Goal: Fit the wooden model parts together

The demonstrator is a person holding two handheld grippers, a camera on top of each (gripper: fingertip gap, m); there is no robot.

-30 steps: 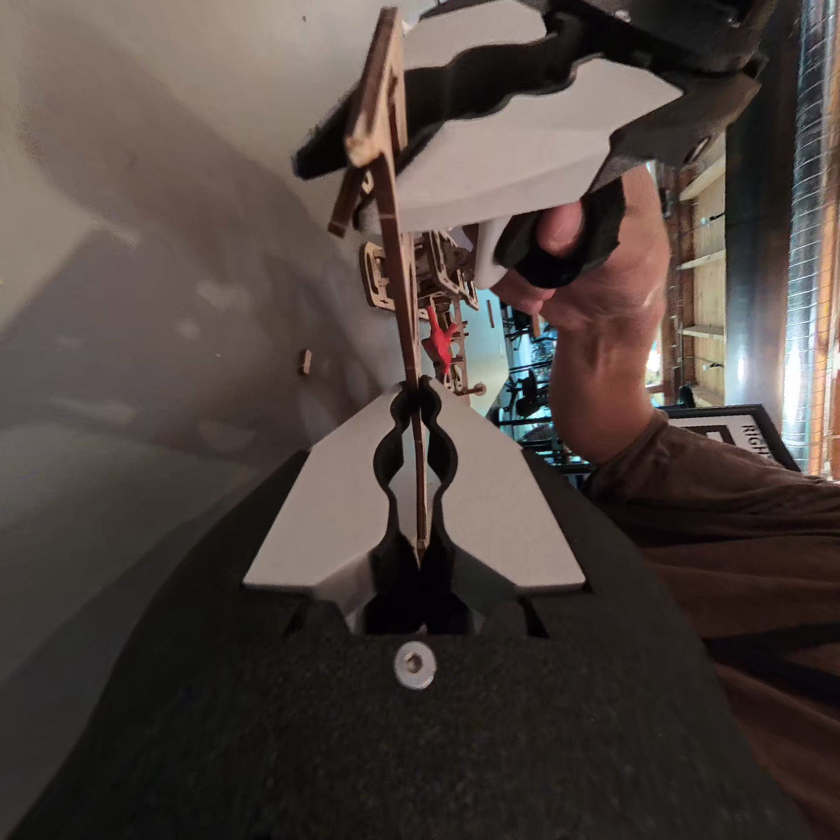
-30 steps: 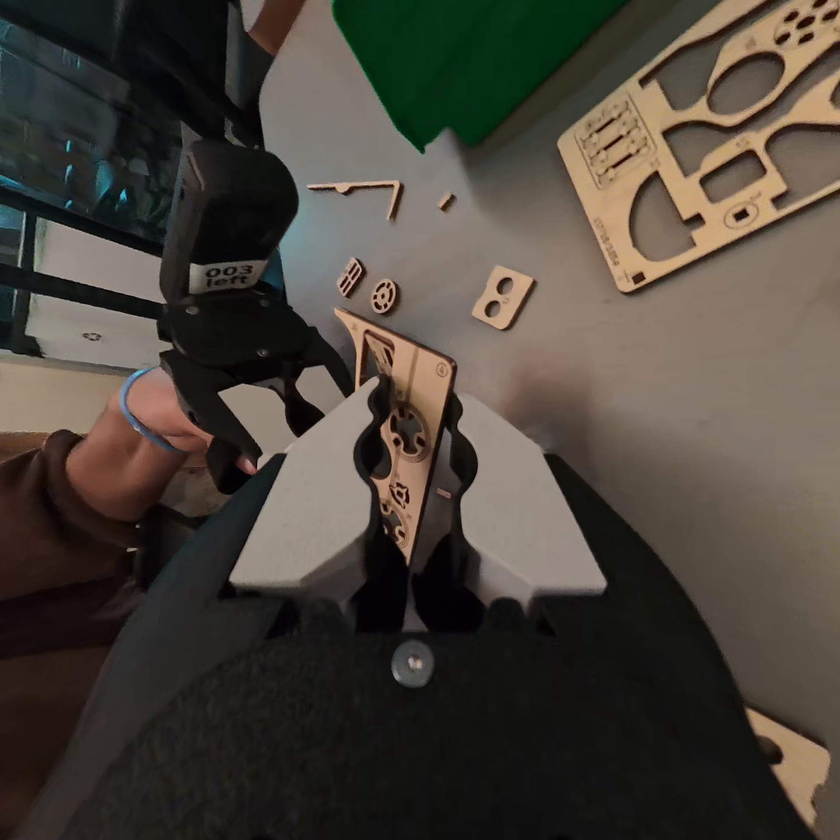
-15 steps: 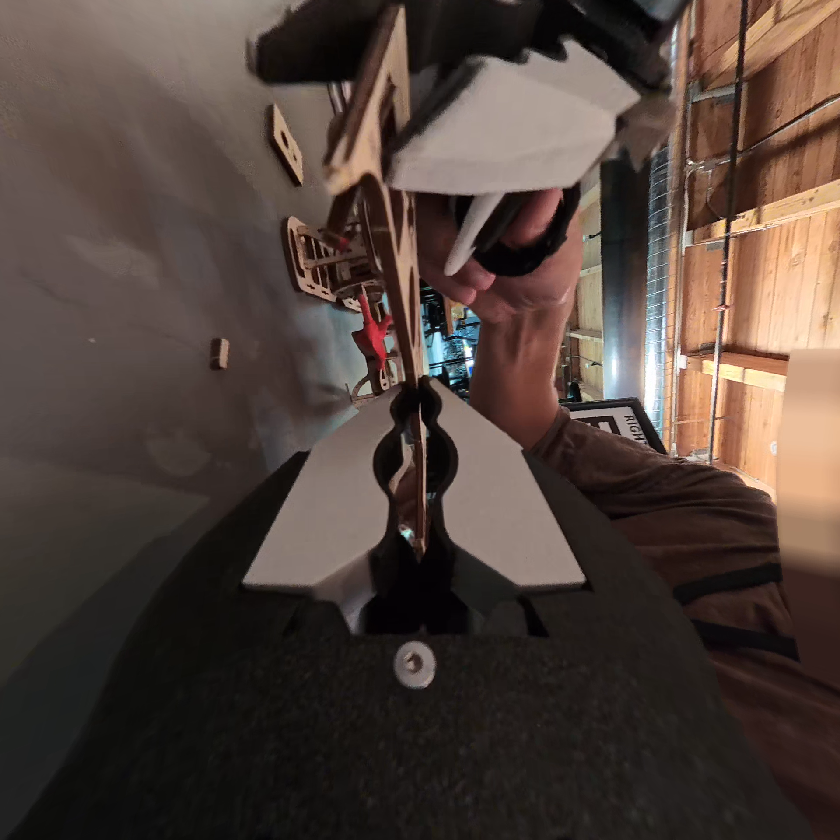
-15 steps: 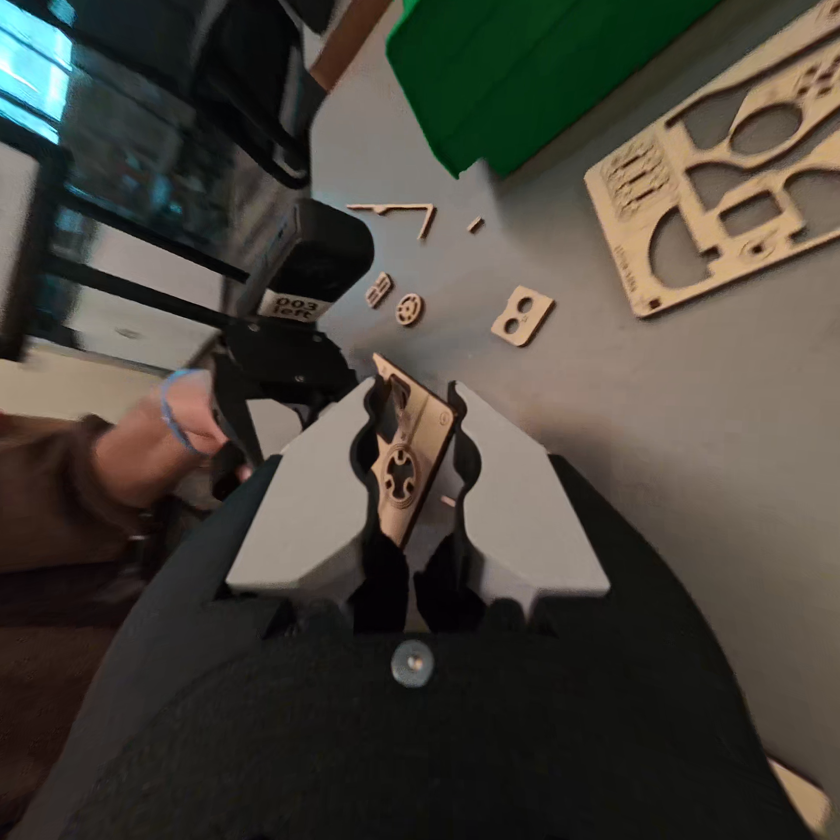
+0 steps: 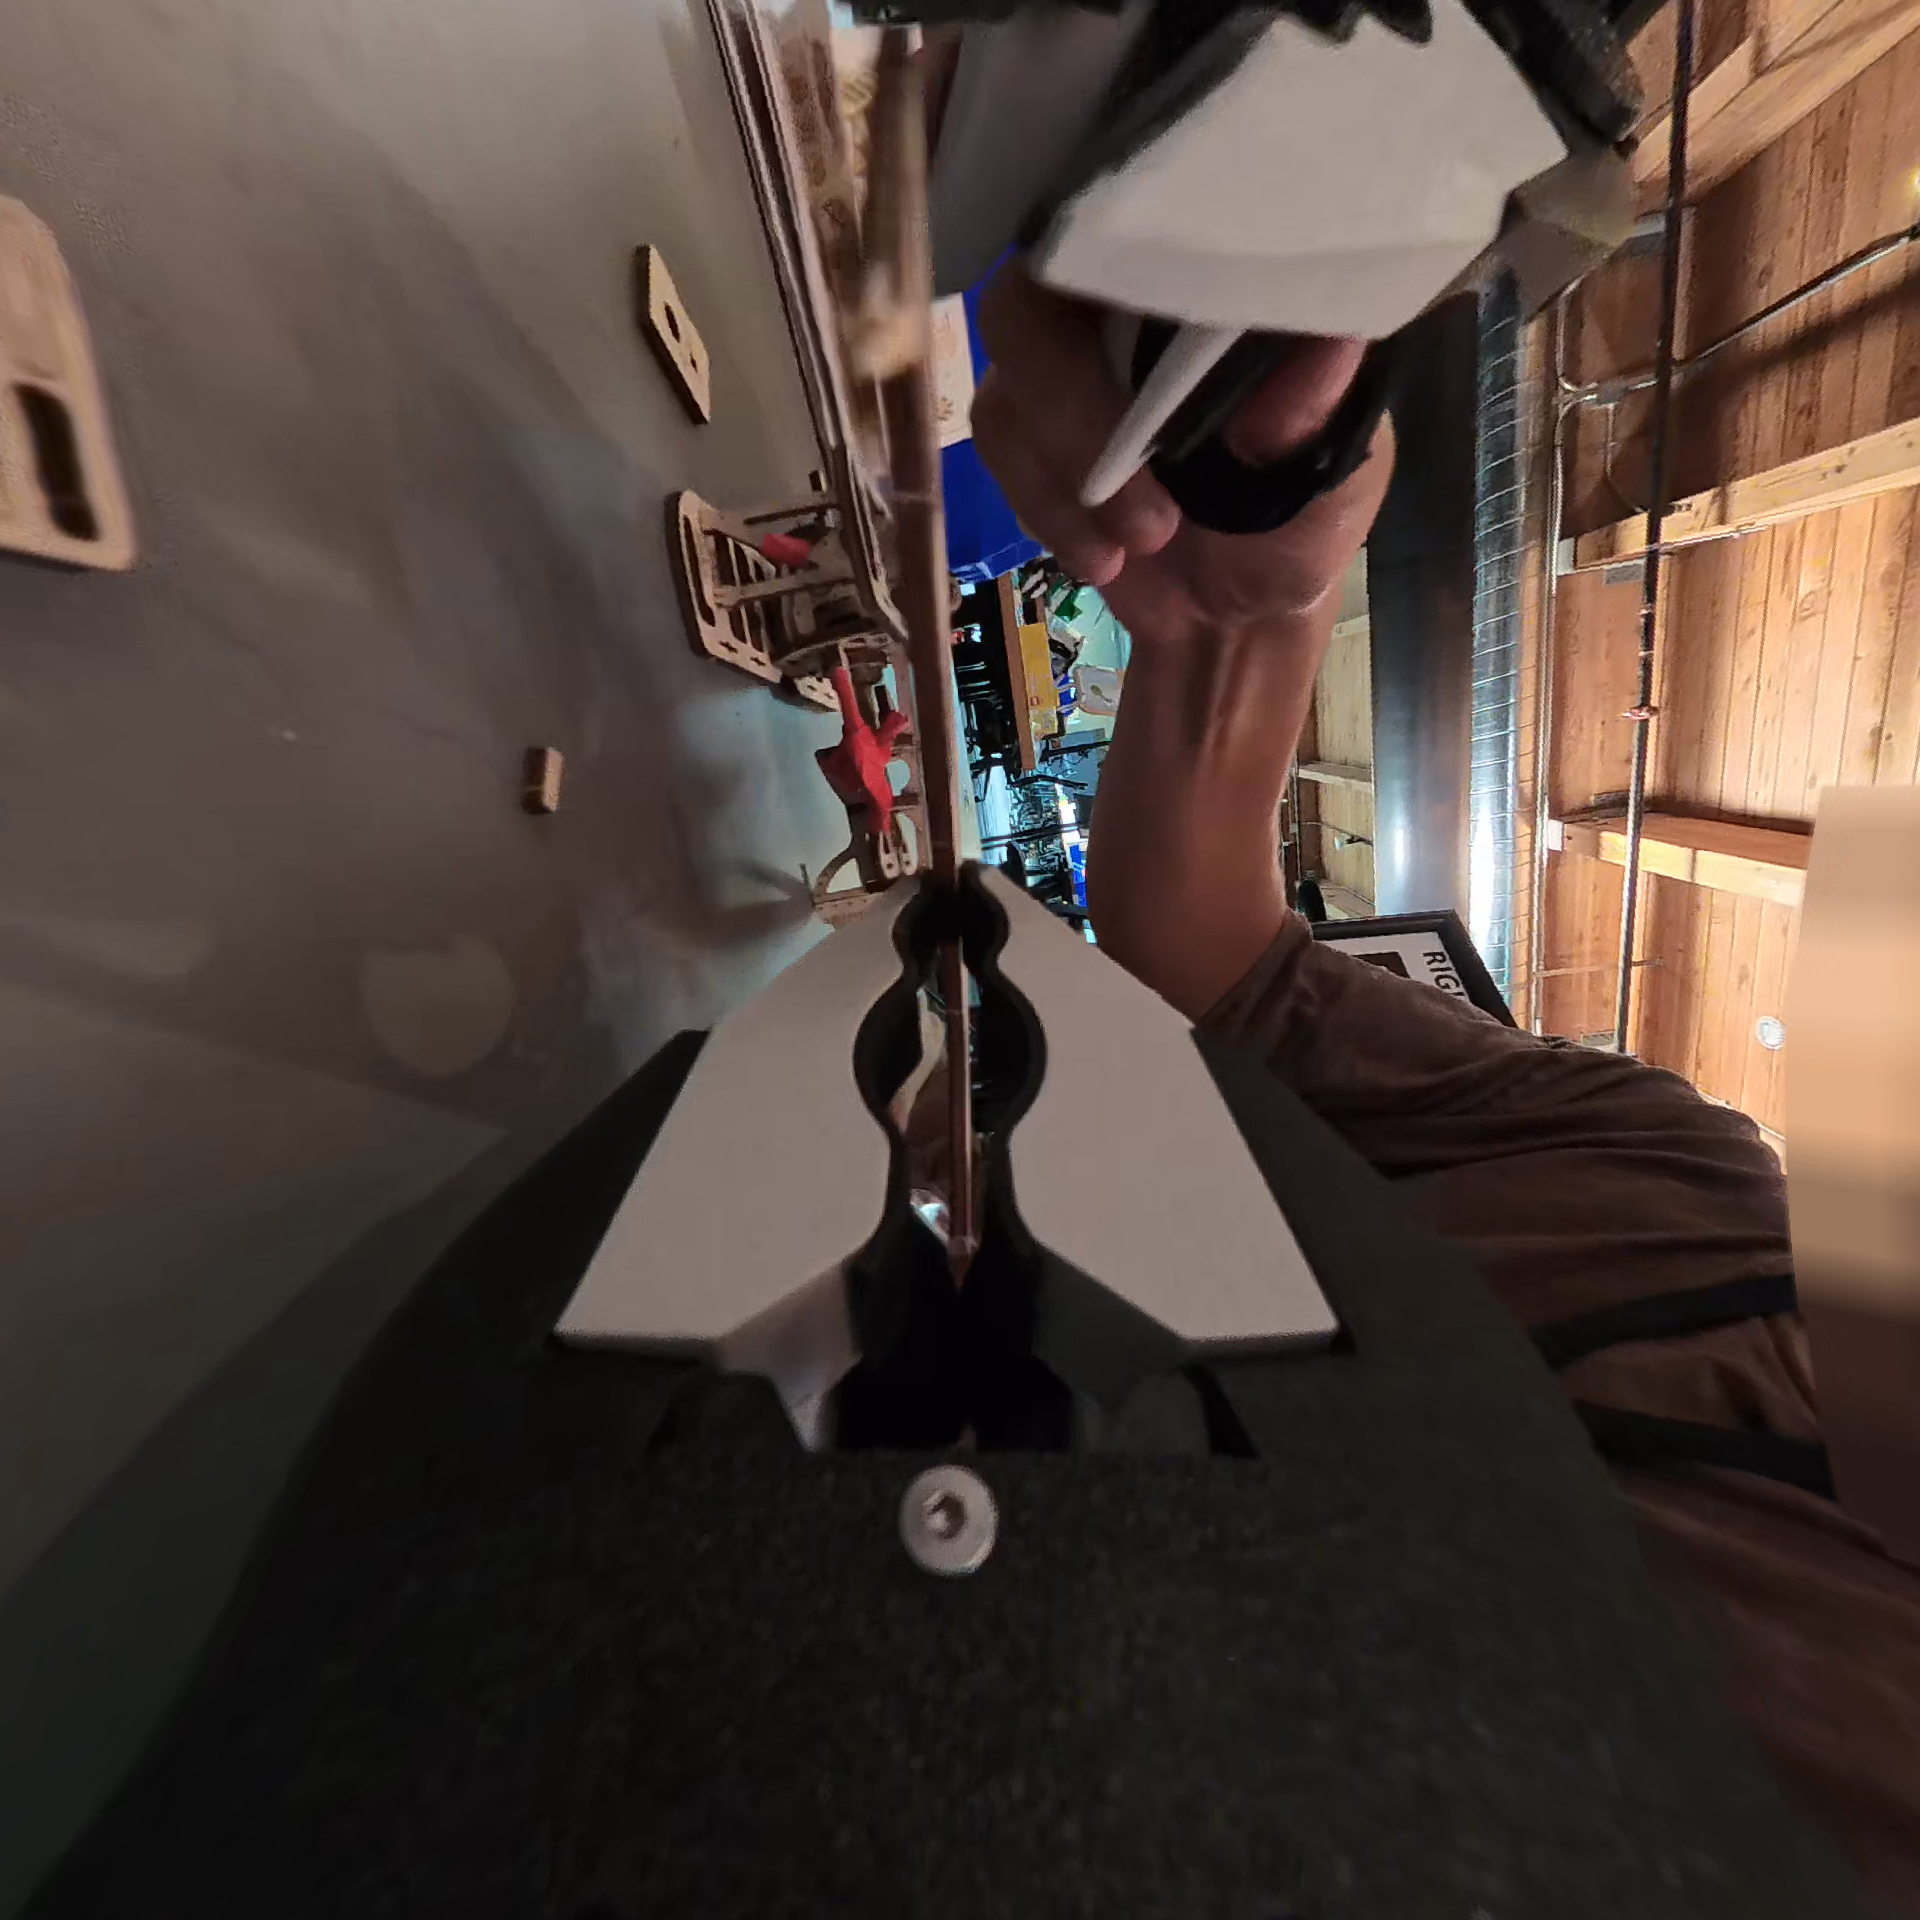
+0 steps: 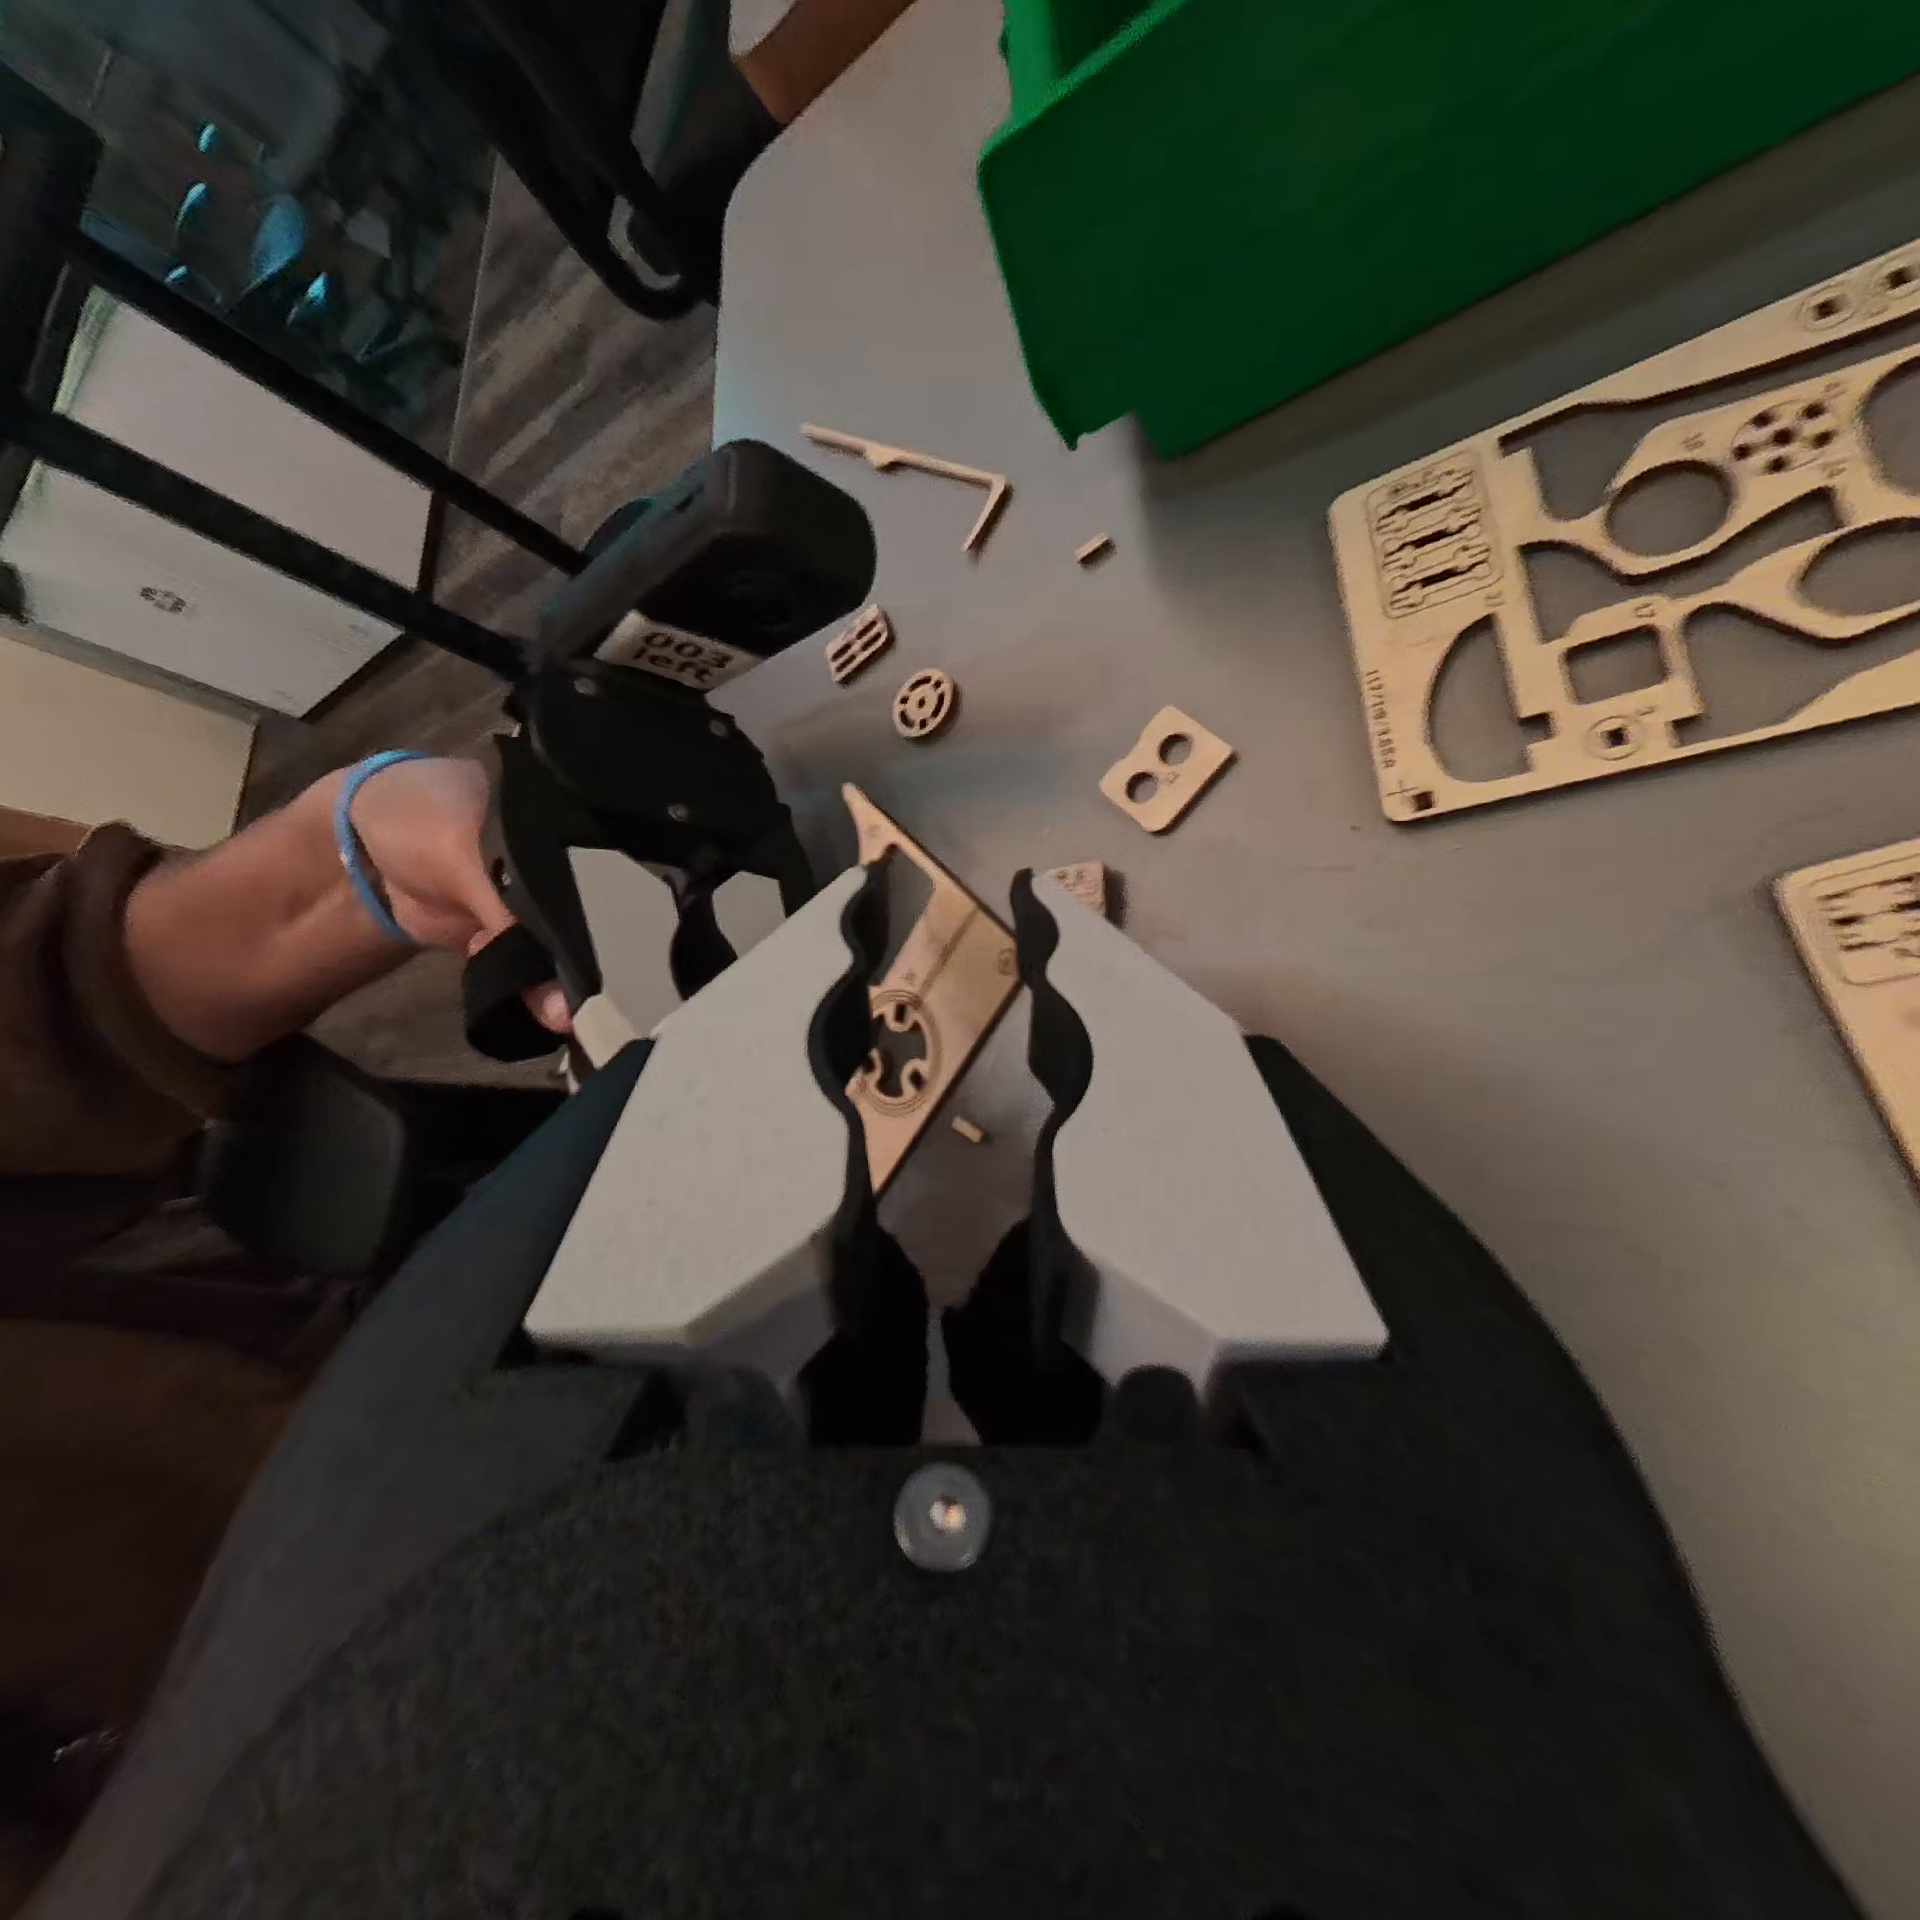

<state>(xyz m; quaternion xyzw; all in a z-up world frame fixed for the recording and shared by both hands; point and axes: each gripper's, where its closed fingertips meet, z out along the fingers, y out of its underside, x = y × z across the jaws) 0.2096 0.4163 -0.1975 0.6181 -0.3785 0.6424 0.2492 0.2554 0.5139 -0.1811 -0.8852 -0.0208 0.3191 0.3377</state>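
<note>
Right gripper (image 6: 940, 904) has let go since a second ago: its jaws now stand apart around the flat wooden panel (image 6: 930, 997), not pinching it. Left gripper (image 5: 948, 883) stays clenched on the panel's edge, holding it above the grey table (image 6: 1351, 1039). Two-hole plate (image 6: 1166, 767), spoked disc (image 6: 924, 705) and cut-out sheet (image 6: 1621, 644) lie beyond. Green bin (image 6: 1403, 177) at the far edge: contents can't be seen.

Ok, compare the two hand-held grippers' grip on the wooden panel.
The left hand-held gripper is shut on the wooden panel; the right hand-held gripper is open, with a gap beside it. The left sees the panel edge-on, the right sees its face. Both straddle that panel.
</note>
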